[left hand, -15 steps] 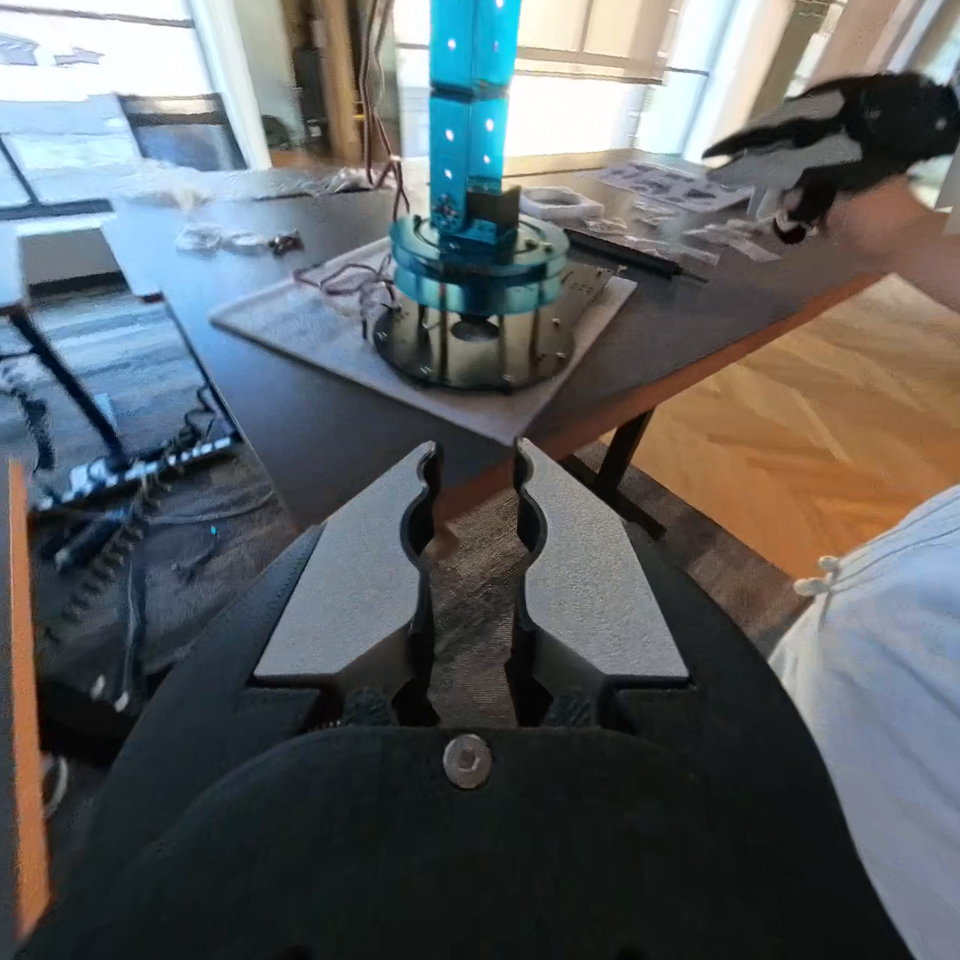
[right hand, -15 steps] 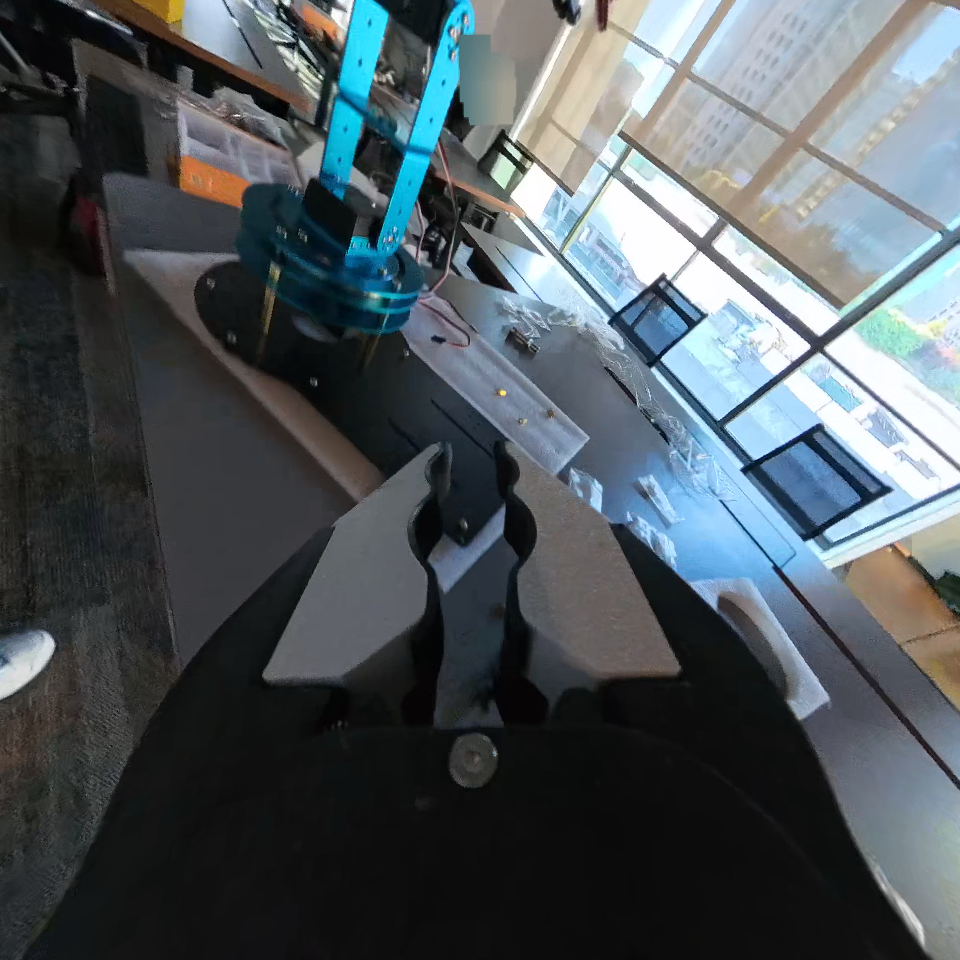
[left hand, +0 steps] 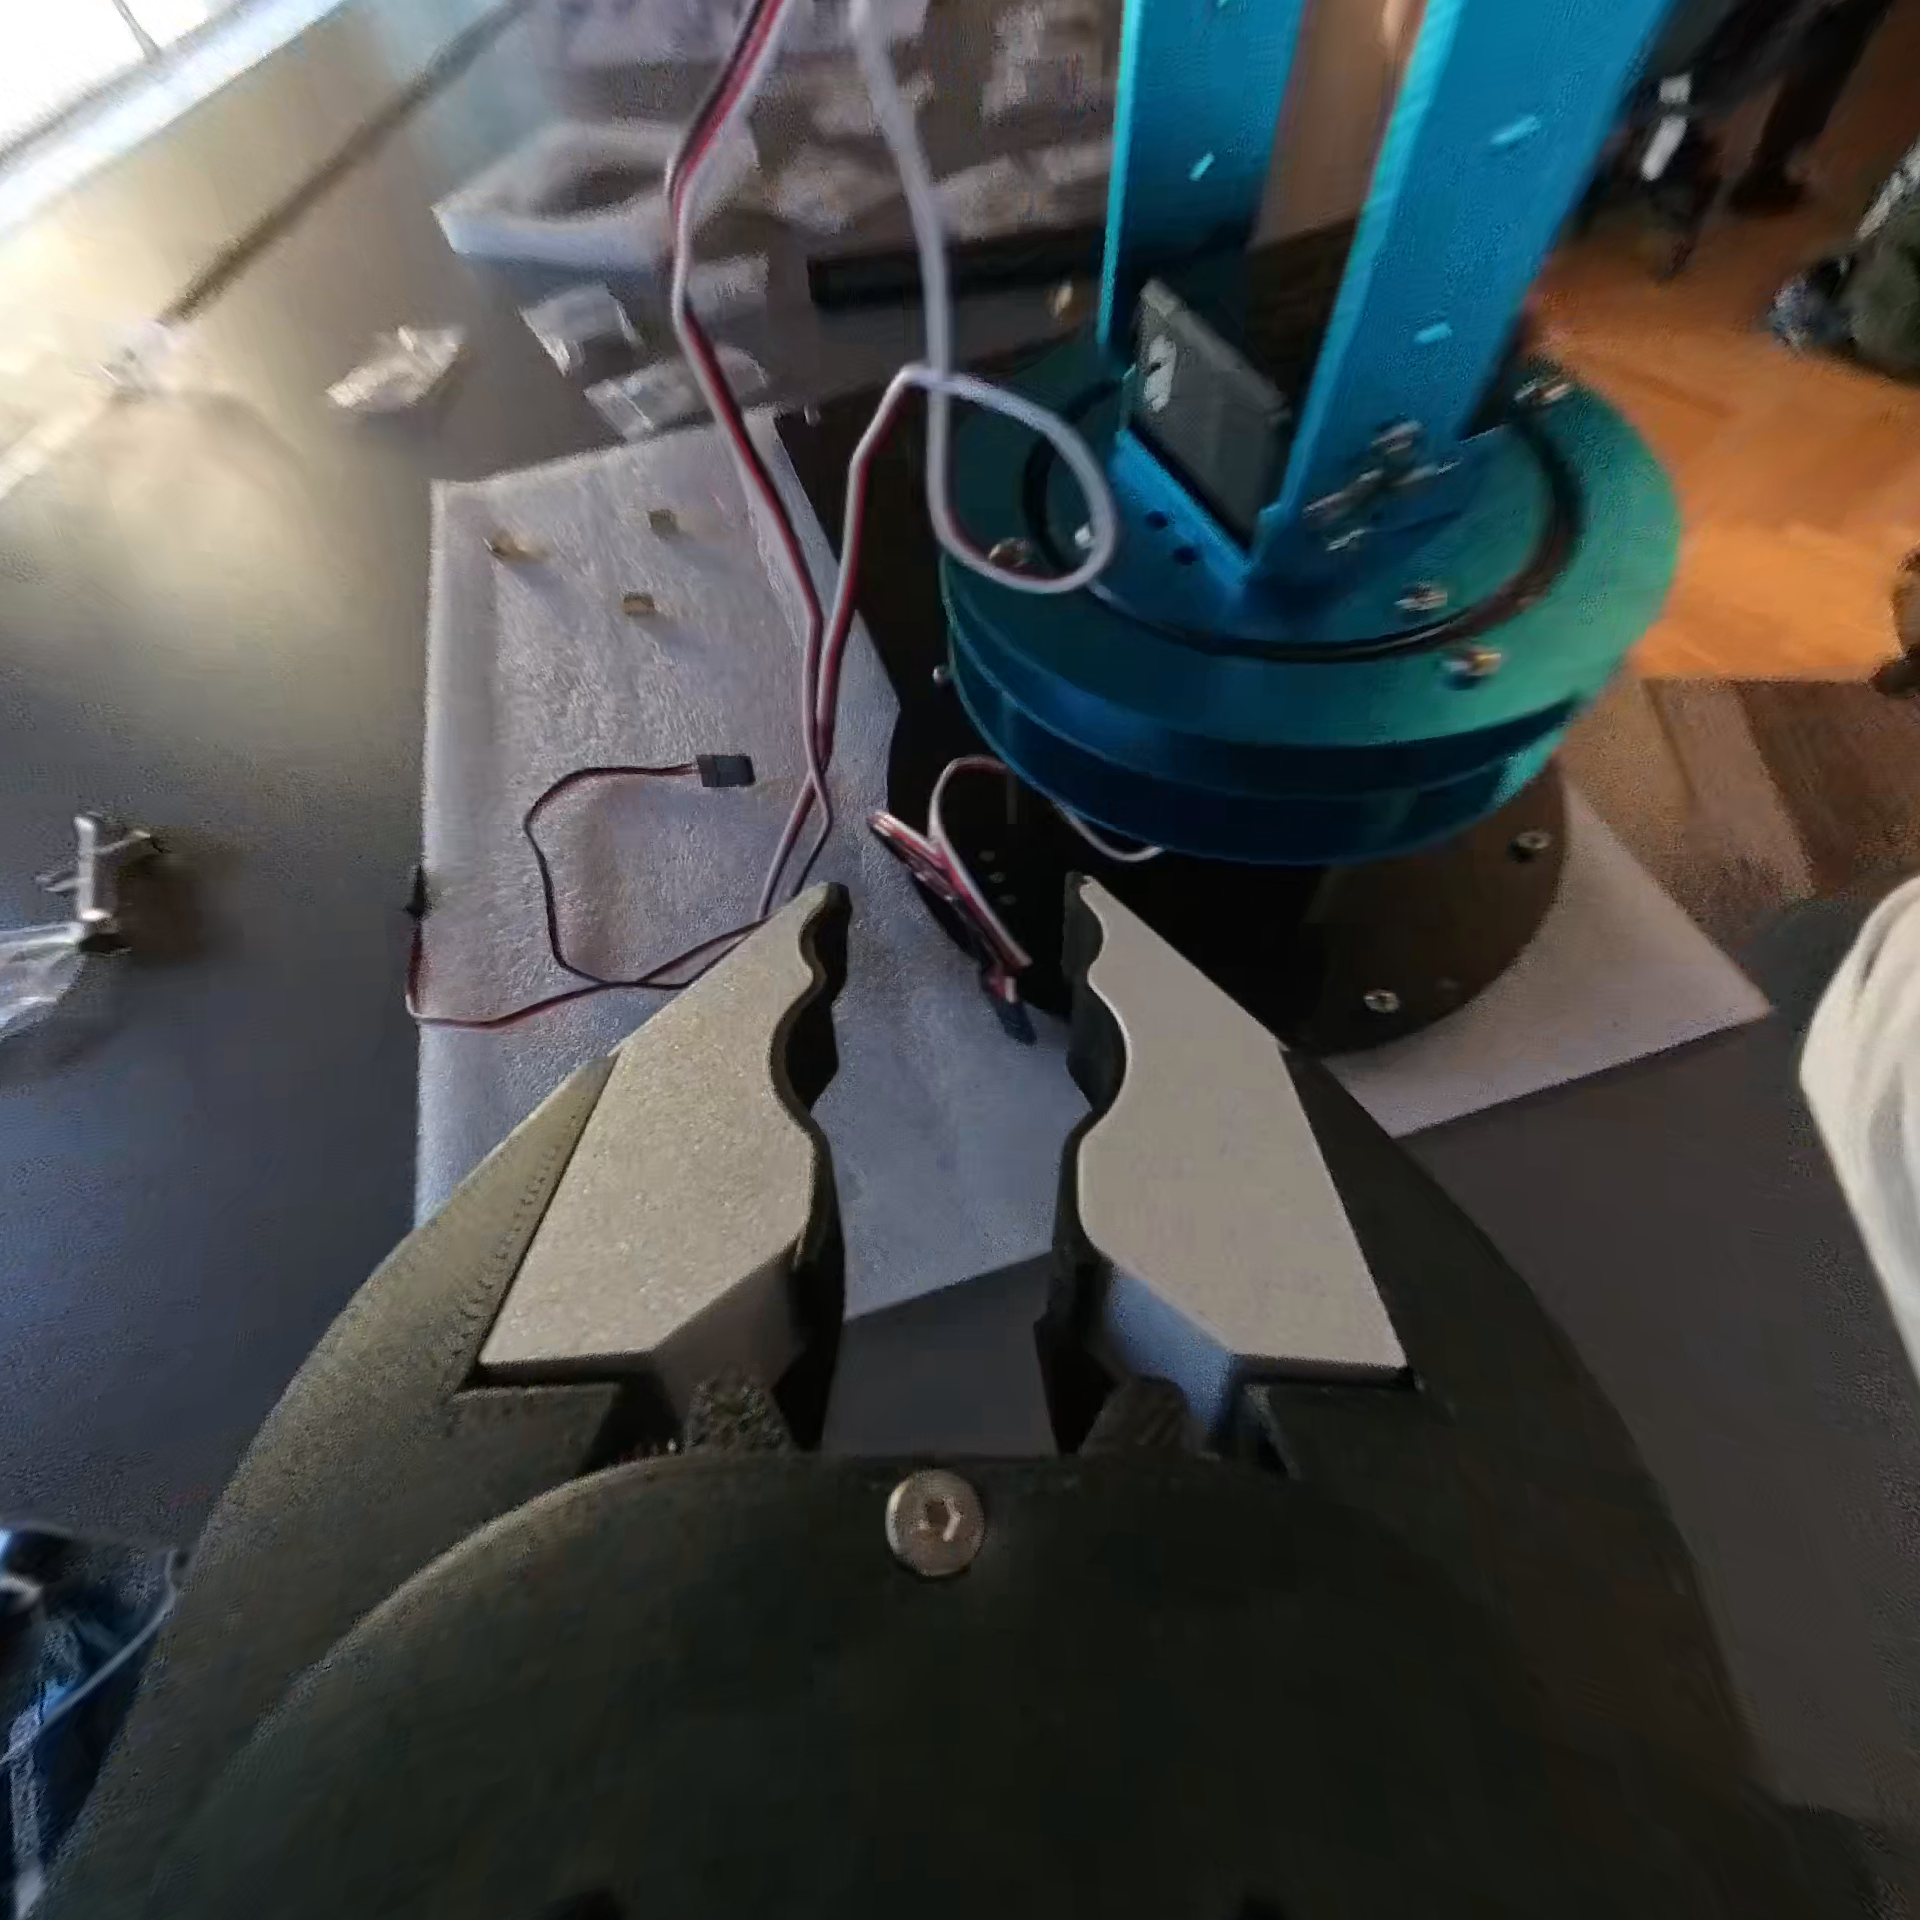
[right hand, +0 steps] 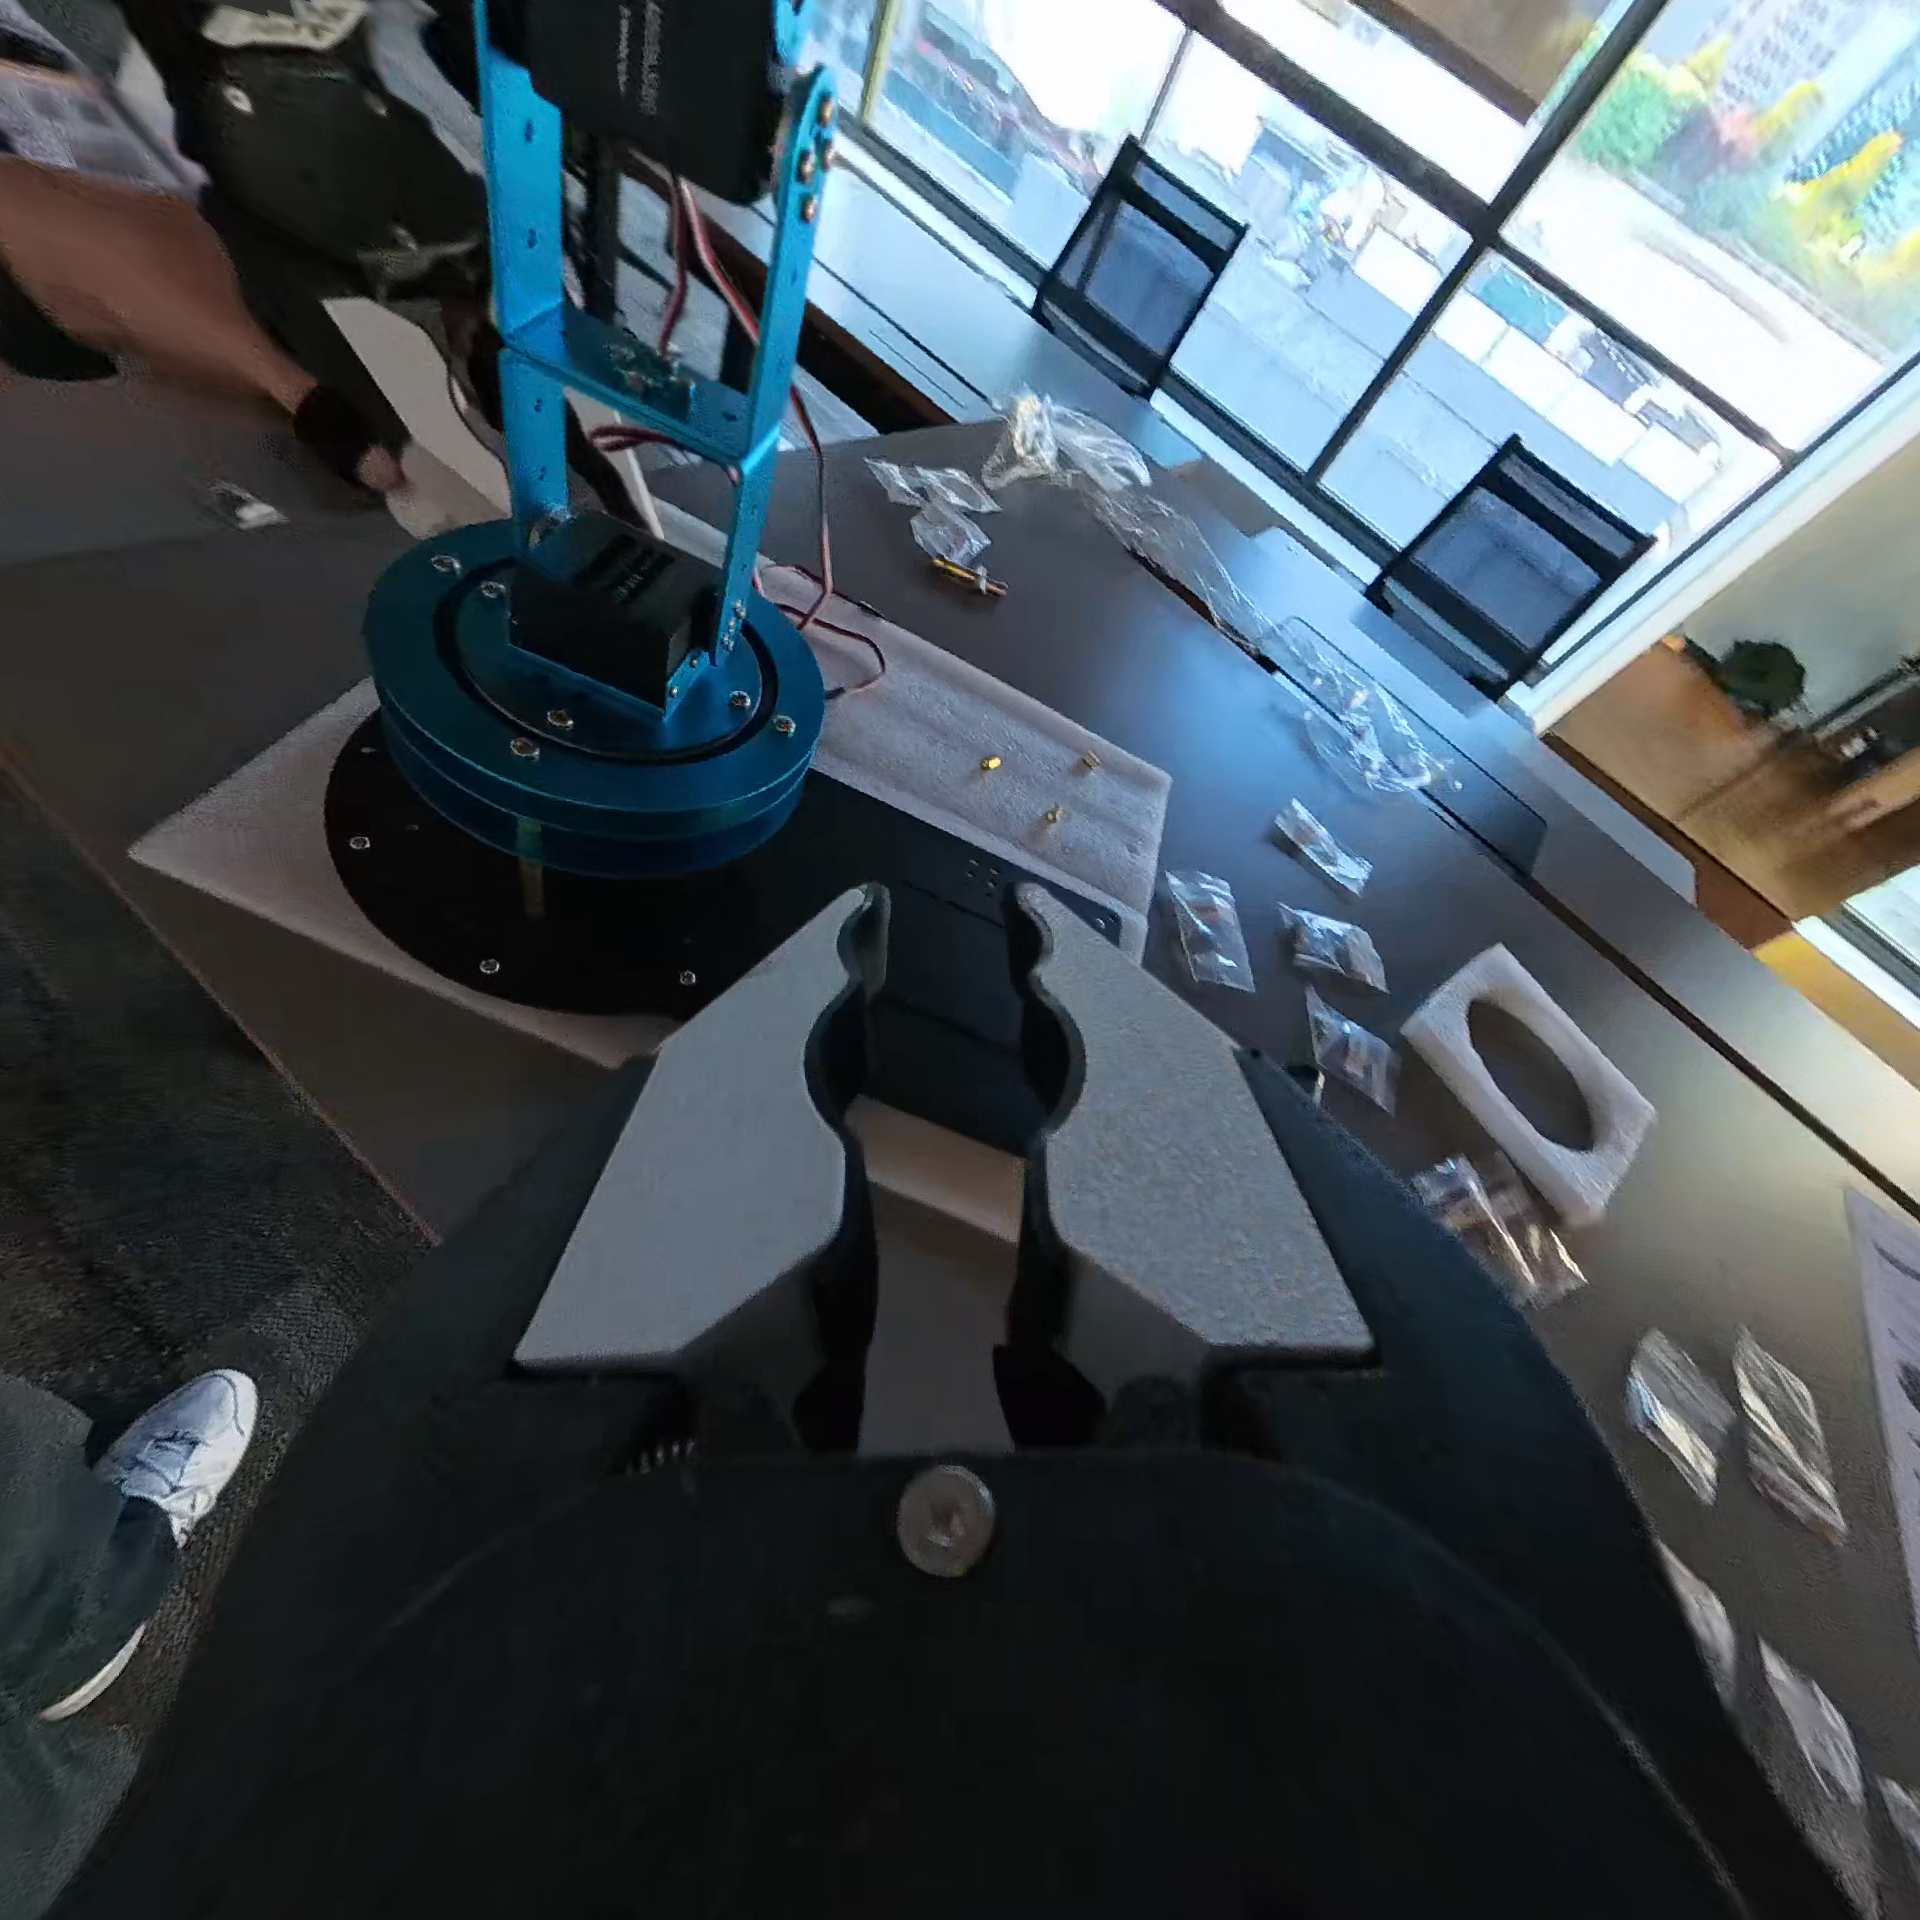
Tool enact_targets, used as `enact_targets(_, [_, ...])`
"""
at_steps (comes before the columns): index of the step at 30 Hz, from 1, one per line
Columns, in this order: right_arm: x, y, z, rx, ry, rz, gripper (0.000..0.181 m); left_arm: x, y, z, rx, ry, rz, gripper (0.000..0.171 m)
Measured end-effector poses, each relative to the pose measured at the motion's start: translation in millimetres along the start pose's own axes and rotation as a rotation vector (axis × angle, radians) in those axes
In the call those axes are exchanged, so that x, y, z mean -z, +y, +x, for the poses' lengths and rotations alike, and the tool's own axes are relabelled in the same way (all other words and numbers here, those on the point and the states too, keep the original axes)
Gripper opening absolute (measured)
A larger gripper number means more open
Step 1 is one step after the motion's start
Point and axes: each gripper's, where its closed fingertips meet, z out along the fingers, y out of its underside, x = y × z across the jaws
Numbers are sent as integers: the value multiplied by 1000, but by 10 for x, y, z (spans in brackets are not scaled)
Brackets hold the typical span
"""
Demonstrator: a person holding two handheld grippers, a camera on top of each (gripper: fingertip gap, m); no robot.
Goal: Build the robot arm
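Note:
A blue metal robot arm kit [left hand: 1299, 665] stands on a black round baseplate [left hand: 1455, 935] on a white foam sheet [left hand: 644, 644]. Loose servo wires [left hand: 821, 644] hang from it onto the foam. My left gripper [left hand: 956, 914] is open and empty, low over the foam, with a bundled wire end [left hand: 940, 878] just ahead between the fingertips. In the right wrist view the blue arm [right hand: 592, 748] carries a black servo [right hand: 603, 613]. My right gripper [right hand: 945, 904] is open and empty, above the black plate's near edge [right hand: 582, 977].
Small brass standoffs [right hand: 992, 764] lie on the foam. Several clear parts bags [right hand: 1205, 925] and a white foam block with a hole [right hand: 1527, 1081] lie to the right on the dark table [right hand: 1143, 540]. A person's forearm [right hand: 135, 270] and shoe [right hand: 177, 1444] are at the left. Spacing between my two grippers at the tips: around 25 cm.
My left gripper has moved from off the table's edge to close over the foam and wires, and its jaws are wider. My right gripper has come nearer the blue arm, jaws slightly wider.

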Motion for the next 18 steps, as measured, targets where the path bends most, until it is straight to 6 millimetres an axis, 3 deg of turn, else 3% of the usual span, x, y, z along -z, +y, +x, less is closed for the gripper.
enact_targets(2, [82,-35,10,-18,44,-21,22,-138,88,-49,18,46,-91,45])
enact_targets(6, [258,-65,-31,-30,120,-54,22,-237,198,-88,-36,67,-186,2])
enact_targets(13, [302,-83,-83,-42,188,-94,22,-203,-22,-437,-55,-5,-77,1])
enact_targets(18, [183,-15,-199,-25,177,-152,22,-409,34,-548,-135,27,-135,3])
